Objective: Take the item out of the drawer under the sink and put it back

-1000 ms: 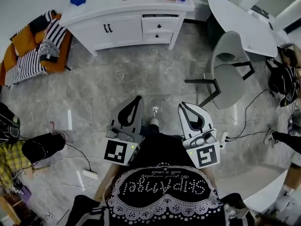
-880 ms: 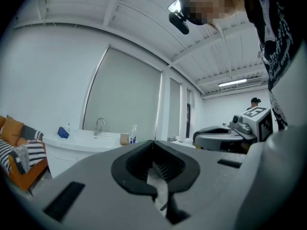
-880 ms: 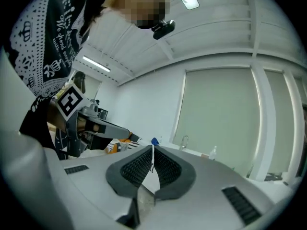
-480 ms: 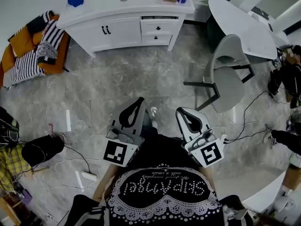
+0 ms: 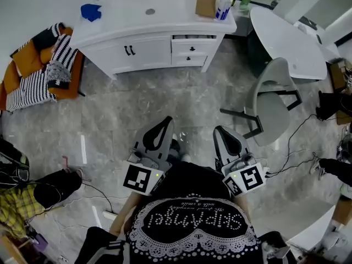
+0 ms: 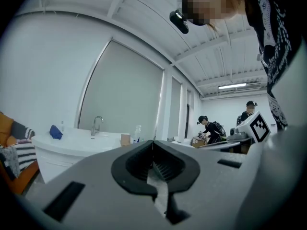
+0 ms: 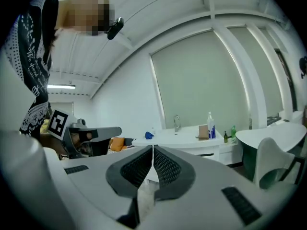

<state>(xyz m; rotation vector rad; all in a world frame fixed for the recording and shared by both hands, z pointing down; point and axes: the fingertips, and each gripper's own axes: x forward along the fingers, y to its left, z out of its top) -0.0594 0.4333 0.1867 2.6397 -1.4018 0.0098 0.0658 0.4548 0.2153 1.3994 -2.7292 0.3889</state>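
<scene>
Head view looks steeply down; both gripper views face level, sharing the far sink cabinet (image 5: pixel 146 51).

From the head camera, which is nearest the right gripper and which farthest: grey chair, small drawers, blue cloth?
From the right gripper:
1. Grey chair, on the floor to its right.
2. Small drawers, ahead in the white cabinet.
3. Blue cloth, far left on the countertop.
</scene>
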